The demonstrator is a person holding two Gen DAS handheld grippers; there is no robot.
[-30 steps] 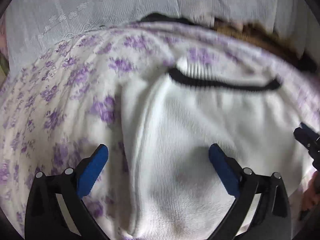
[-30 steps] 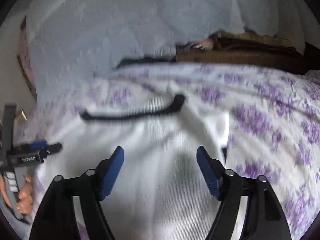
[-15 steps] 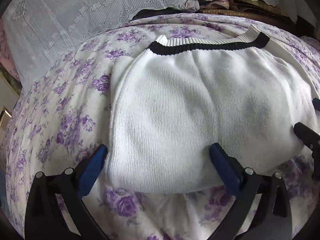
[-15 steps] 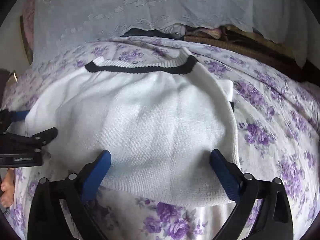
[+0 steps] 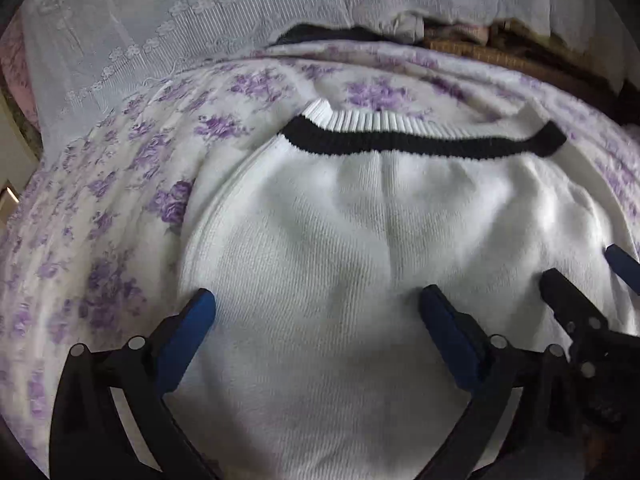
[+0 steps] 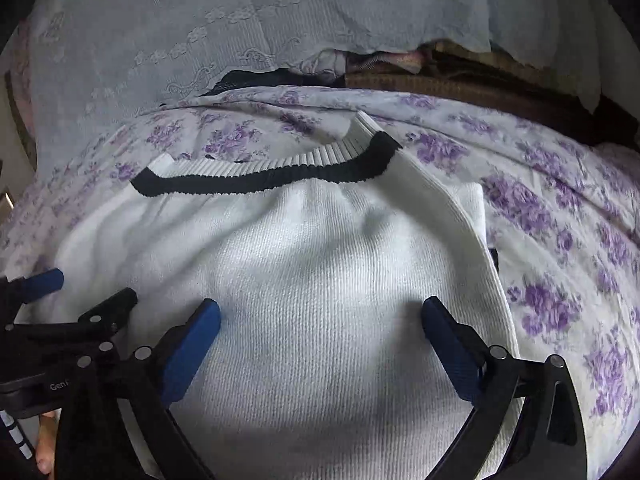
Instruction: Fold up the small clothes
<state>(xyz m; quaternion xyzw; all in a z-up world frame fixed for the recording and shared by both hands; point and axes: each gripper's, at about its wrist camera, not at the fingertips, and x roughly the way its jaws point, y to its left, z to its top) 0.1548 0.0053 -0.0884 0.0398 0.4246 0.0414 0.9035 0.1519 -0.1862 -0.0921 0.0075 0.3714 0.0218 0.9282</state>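
Note:
A white knit sweater with a black band under its ribbed collar lies folded on a purple-flowered bedspread. My left gripper hovers open over the sweater's near left part, blue pads wide apart, nothing between them. My right gripper is open as well, over the near right part, close beside the left one. A folded sleeve edge shows at the sweater's right side. The sweater's near hem is hidden below both grippers.
A pale lace cloth covers the back. Under it lie dark and brown folded textiles. A person's fingers hold the left tool at the lower left of the right wrist view.
Both grippers moved forward over the sweater since half a second ago; its near hem left view. The right gripper's jaws widened from a second ago. The sweater lies flatter than a second ago.

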